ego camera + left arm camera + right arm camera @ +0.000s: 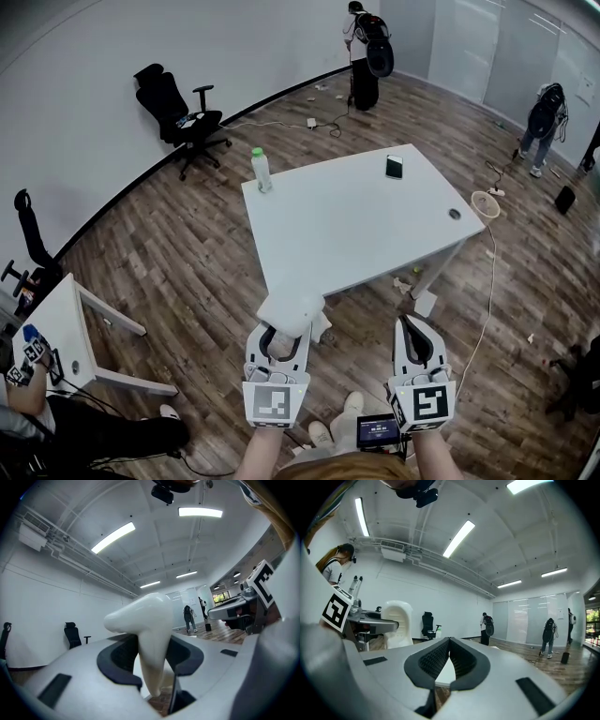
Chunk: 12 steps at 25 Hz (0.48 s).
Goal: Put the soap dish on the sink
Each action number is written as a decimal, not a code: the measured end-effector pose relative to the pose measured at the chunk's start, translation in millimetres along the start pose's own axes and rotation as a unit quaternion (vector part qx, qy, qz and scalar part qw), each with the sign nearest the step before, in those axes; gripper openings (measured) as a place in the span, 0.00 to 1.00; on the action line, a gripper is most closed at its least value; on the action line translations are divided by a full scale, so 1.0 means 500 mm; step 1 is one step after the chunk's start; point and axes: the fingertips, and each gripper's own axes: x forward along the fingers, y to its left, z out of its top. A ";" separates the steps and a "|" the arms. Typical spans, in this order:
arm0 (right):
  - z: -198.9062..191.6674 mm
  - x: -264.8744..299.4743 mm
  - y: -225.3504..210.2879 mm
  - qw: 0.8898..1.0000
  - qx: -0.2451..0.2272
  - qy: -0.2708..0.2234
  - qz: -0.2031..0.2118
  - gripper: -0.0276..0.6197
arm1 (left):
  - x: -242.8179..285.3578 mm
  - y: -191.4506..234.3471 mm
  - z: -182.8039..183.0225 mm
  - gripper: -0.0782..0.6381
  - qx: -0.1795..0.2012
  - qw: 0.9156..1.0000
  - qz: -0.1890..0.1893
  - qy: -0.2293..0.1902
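The soap dish is a white, smooth, curved piece, and my left gripper is shut on it, holding it level just before the near corner of the white table. In the left gripper view the soap dish stands up between the dark pads, which press on its lower part. My right gripper is level beside it on the right, shut with nothing in it; its pads meet at the tip. From the right gripper view the soap dish shows at the left. No sink is in view.
On the table stand a clear bottle with a green cap and a dark phone. A black office chair is by the far wall, and a second small table is at left. People stand at the back. A cable runs over the wood floor.
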 end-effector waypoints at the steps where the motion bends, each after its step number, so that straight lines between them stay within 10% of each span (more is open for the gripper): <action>1: -0.003 0.007 -0.006 1.000 0.002 0.000 0.004 0.06 | 0.008 0.002 -0.002 0.33 0.002 1.000 0.003 0.004; 12: 0.009 0.098 -0.106 1.000 0.007 -0.012 0.022 0.06 | 0.102 0.019 0.016 0.33 0.008 0.999 0.040 0.009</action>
